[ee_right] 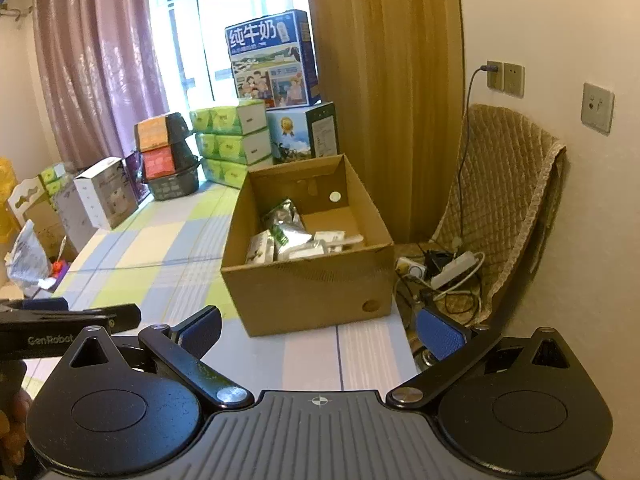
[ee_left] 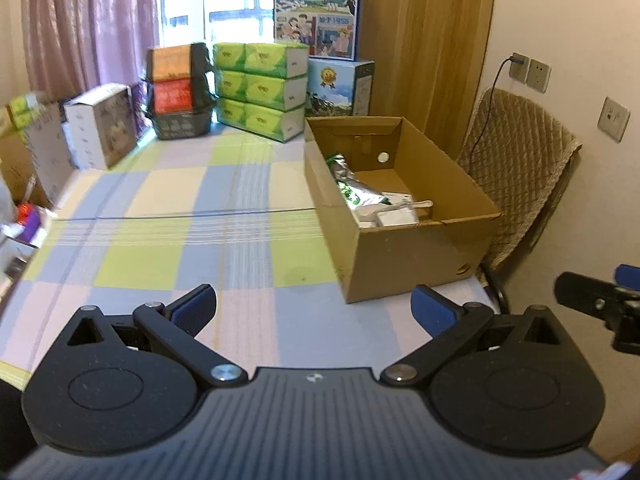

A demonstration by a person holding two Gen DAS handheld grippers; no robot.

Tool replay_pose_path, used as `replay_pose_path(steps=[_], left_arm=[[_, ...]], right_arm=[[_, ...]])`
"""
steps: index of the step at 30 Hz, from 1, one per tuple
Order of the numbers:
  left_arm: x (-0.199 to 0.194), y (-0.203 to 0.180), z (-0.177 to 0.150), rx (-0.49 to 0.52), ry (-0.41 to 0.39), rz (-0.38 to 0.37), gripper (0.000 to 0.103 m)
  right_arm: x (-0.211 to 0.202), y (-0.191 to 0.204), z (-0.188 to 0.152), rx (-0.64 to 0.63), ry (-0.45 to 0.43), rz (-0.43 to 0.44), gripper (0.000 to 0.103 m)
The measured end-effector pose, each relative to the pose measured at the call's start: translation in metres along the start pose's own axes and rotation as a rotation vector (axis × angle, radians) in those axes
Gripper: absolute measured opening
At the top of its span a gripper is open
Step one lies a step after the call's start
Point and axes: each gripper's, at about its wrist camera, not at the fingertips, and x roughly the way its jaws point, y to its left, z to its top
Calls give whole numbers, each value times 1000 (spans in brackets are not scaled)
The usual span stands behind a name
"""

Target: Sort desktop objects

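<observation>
An open cardboard box (ee_left: 416, 256) stands at the right side of the checked tablecloth (ee_left: 168, 240); it holds silver-green foil packets (ee_left: 352, 188) and small white packs (ee_left: 396, 214). In the right wrist view the same cardboard box (ee_right: 304, 292) shows foil packets (ee_right: 286, 226) and white packs (ee_right: 328, 238) inside. My left gripper (ee_left: 314, 310) hovers open over the cloth, short of the box's near-left corner, nothing between its blue pads. My right gripper (ee_right: 320, 330) is open too, in front of the box's near wall, holding nothing. Each gripper shows at the edge of the other's view.
Stacked green tissue packs (ee_left: 260, 88), milk cartons (ee_left: 316, 8), an orange-and-black basket stack (ee_left: 178, 92) and white boxes (ee_left: 100, 124) line the table's far edge. A chair with a quilted cover (ee_left: 516, 172) stands right of the table; a power strip and cables (ee_right: 448, 272) lie below.
</observation>
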Motion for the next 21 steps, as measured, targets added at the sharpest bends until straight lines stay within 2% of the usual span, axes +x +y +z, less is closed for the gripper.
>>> replay_pose_path(steps=[10,21], left_arm=[[-34,12,-17,-48,18,-34,102],[-53,13,-27,-27,11,-36,102]], right_arm=[[-34,11,-8,-28,4,3,101],[-49,22,-13,-34,-4,15,101]])
